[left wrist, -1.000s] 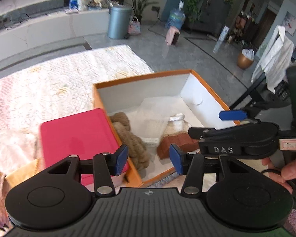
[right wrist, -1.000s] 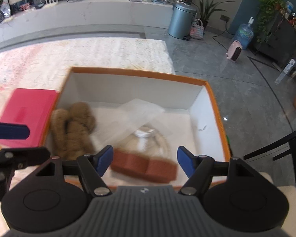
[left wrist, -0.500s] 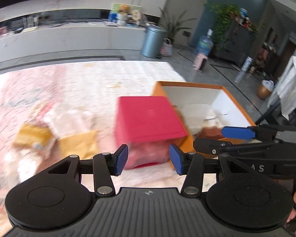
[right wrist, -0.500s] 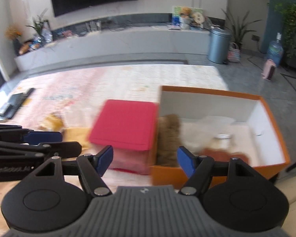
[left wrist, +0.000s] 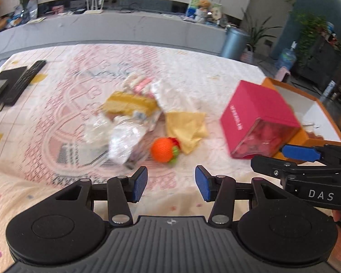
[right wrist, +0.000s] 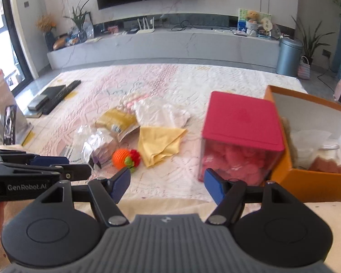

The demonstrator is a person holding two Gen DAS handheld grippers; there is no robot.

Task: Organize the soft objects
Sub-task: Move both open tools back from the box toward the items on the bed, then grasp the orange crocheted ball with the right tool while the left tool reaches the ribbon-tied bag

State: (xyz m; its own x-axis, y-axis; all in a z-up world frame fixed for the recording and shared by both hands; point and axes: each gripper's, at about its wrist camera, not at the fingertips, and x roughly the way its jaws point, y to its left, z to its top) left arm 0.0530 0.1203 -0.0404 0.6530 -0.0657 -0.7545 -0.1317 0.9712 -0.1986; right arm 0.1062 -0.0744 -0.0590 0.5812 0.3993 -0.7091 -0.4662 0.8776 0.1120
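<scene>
A pile of soft things lies on the patterned bedspread: an orange knitted ball, a yellow cloth, a white cloth, a mustard packet and clear plastic bags. An orange box at the right holds a brown plush and bagged items. A red-lidded clear box stands next to it. My left gripper is open and empty, just short of the ball. My right gripper is open and empty.
A remote control and dark books lie at the spread's far left. A grey bin and a long low TV shelf stand beyond the spread. A cream blanket covers the near edge.
Both grippers have swung left, away from over the orange box, and now face the pile of soft things. Both stay open and empty.
</scene>
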